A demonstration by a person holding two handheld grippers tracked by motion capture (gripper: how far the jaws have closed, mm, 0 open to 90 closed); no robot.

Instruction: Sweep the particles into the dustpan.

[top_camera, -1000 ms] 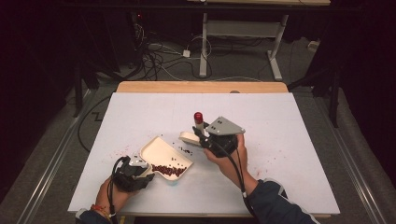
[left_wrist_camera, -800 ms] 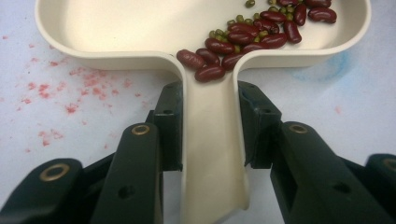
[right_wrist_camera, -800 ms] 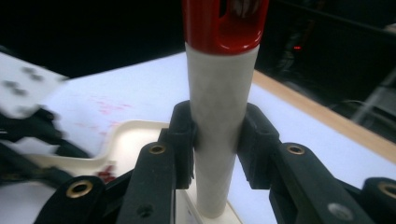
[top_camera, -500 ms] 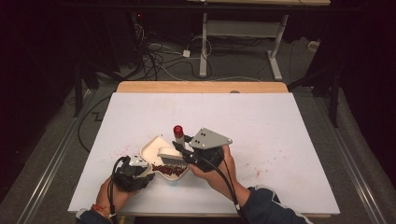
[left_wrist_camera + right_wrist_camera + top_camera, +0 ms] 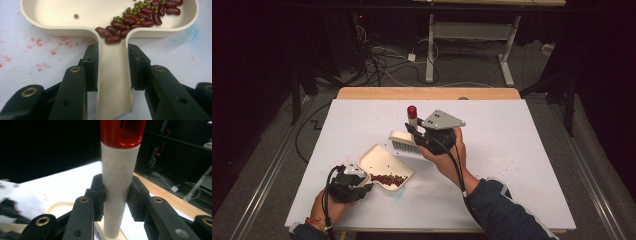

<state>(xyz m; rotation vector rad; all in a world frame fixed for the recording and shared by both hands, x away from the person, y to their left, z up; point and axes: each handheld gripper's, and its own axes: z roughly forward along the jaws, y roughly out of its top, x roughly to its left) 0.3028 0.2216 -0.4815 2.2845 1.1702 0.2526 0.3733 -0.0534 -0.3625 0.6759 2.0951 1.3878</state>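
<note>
Covering wooden table [image 5: 362, 93], stained white sheet [image 5: 522, 150], dark cabled room, both hand-held grippers clamped.

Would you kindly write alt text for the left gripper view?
Two black jaws clamp the handle of a cream dustpan lying on a white table. Red kidney beans and small green beans sit inside near the handle.
</note>
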